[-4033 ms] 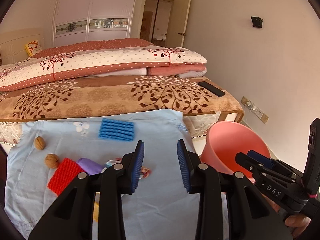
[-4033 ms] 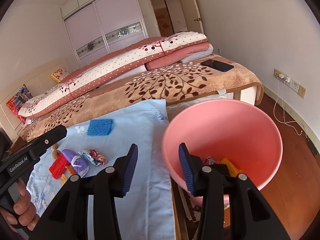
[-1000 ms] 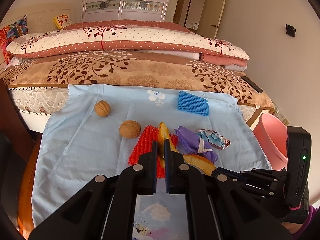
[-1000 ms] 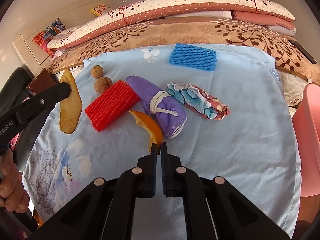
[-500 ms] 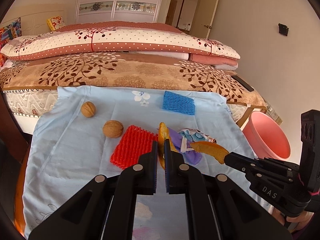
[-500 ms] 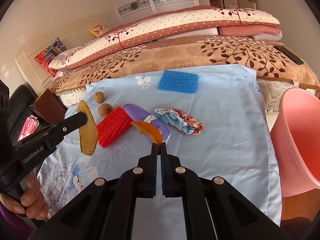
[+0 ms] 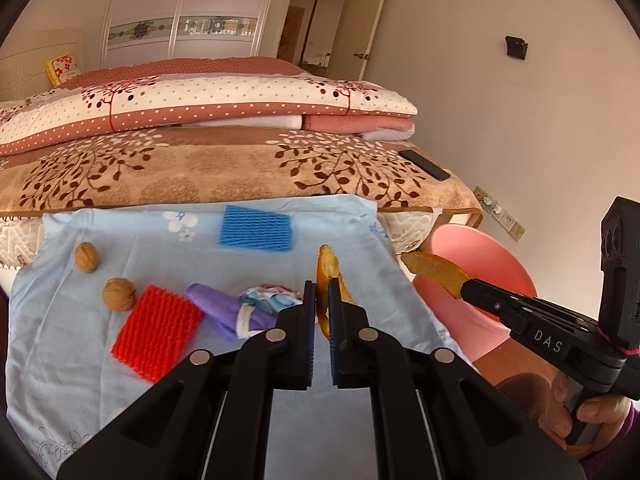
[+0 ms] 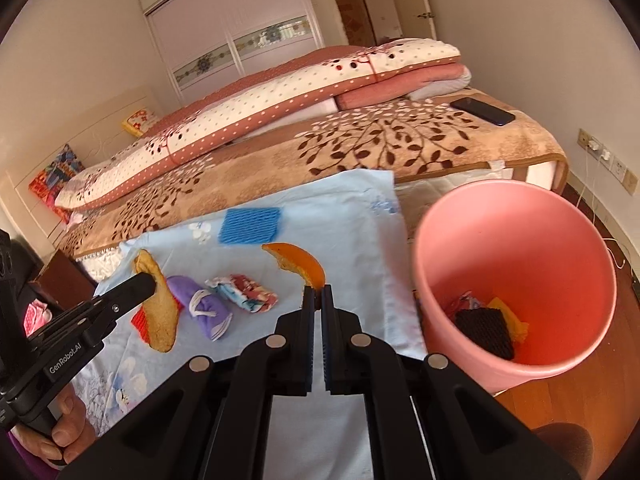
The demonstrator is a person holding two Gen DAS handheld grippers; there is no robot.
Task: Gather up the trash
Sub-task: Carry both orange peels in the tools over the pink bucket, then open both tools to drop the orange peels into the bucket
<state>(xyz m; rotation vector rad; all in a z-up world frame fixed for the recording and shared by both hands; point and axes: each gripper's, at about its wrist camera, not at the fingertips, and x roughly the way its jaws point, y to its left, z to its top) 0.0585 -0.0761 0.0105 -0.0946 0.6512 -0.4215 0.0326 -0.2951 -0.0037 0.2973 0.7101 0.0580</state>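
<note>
Walnuts, 2 of them [image 7: 86,256] [image 7: 118,294], sit at the far left of the blue cloth [image 7: 80,340] on the desk, then red foam net [image 7: 157,333], purple bundle [image 7: 224,312], patterned wrapper [image 7: 272,300], with blue foam net [image 7: 256,233] behind. I hold the left claw [image 7: 321,308] clamped on a pale peel [image 7: 326,272], standing nearly upright between the pads, above the cloth's right part. Right claw [image 8: 316,300] is pinched on an orange peel [image 8: 298,266], long axis running up and left from the tips. Pink bin [image 8: 516,292] stands off the desk's right edge, on the floor, a dark net and yellow scrap already inside. Bin lies right of both claws; right hand is the nearer, its peel just short of the rim in my judgement. Left peel has the whole cloth edge to cross.
</note>
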